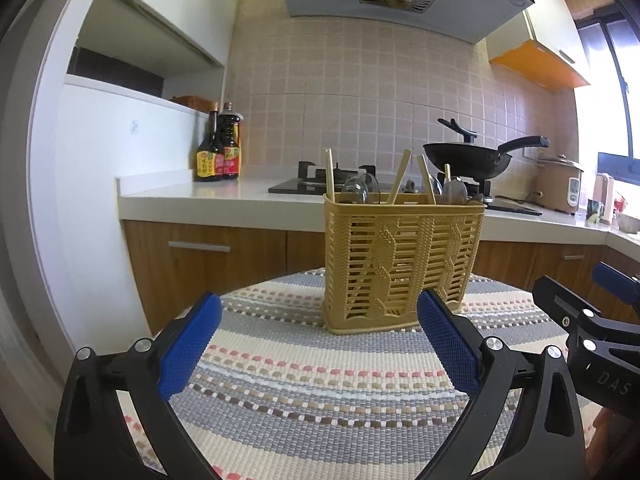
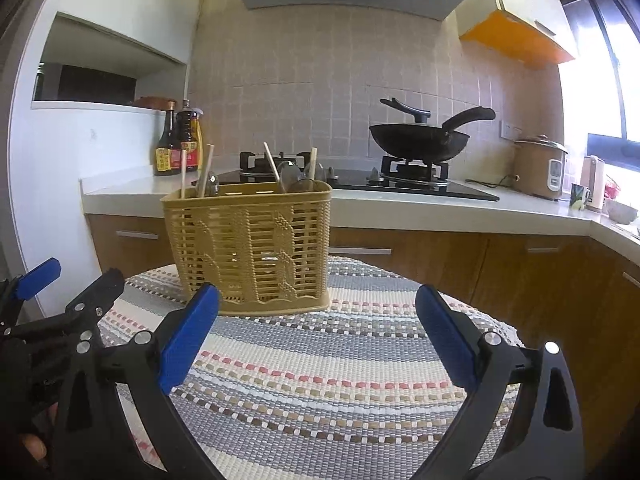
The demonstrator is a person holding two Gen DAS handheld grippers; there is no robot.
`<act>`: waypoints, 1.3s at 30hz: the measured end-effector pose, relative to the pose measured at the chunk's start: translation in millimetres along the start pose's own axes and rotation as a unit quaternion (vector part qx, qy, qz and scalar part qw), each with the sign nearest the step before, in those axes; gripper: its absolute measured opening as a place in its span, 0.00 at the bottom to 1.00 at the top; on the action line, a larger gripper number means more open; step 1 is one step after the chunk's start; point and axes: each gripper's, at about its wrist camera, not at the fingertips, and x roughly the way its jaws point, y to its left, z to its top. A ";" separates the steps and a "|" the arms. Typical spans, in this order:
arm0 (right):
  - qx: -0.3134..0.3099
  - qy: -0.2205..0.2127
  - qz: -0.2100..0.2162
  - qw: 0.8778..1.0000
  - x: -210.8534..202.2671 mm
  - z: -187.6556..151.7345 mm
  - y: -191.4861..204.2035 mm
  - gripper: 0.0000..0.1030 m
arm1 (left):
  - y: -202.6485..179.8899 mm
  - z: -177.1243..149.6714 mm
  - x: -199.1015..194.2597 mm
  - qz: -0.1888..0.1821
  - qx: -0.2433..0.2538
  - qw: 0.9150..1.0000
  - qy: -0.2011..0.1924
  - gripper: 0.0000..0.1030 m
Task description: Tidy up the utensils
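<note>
Evidently, nothing is held: both the left gripper (image 1: 318, 340) and the right gripper (image 2: 318, 336) are spread apart, so the slatted utensil basket (image 1: 402, 264) should be left undisturbed on the woven mat (image 1: 320, 392).

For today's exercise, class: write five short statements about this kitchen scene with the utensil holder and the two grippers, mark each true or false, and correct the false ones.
1. The yellow slatted plastic utensil basket stands upright on the striped woven mat. True.
2. Wooden chopsticks stick up from the basket. True.
3. The left gripper clamps a spoon. False: its jaws are open and empty.
4. The black wok lies on the mat. False: it sits on the stove burner.
5. The right gripper is open. True.
</note>
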 end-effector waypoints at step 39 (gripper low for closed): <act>0.035 0.018 0.010 0.999 5.8 0.6 -9.9 0.92 | -3.3 0.6 3.6 -0.001 0.002 1.000 0.010 0.93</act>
